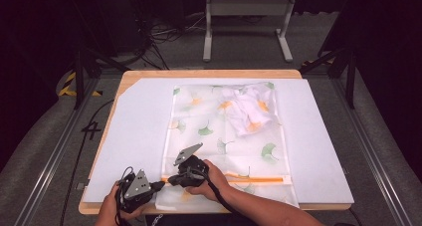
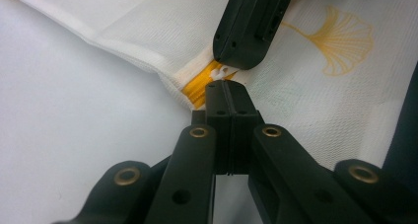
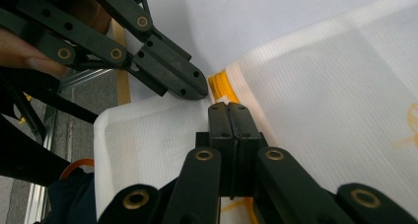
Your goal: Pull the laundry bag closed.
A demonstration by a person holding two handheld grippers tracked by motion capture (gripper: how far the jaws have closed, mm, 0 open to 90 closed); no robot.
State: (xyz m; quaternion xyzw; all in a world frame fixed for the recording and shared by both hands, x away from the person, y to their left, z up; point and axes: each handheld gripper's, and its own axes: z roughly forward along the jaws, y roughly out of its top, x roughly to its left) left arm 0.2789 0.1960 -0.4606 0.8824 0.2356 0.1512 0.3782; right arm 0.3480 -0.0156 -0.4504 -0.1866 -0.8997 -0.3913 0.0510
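Mesh laundry bag [image 1: 226, 136], white with ginkgo-leaf print, lies flat on the white sheet [image 1: 134, 131] covering the desk [image 1: 209, 73], a crumpled white garment [image 1: 251, 109] inside near its far end. Orange zipper [image 1: 259, 178] runs across the near end, apparently drawn shut. Left tool [image 1: 158, 185], jaws fully closed, sits at the zipper's left end, seemingly pinching the orange tape [image 2: 199, 91] at the bag's corner. Right tool [image 1: 172, 178], jaws likewise closed tight, meets it tip to tip at the same spot; whether it grips the small white pull [image 2: 220, 73] or only fabric cannot be told. Risks: thin mesh may slip from either pinch; with both tips crowded together, a pull could bunch or drag the bag rather than run the slider.
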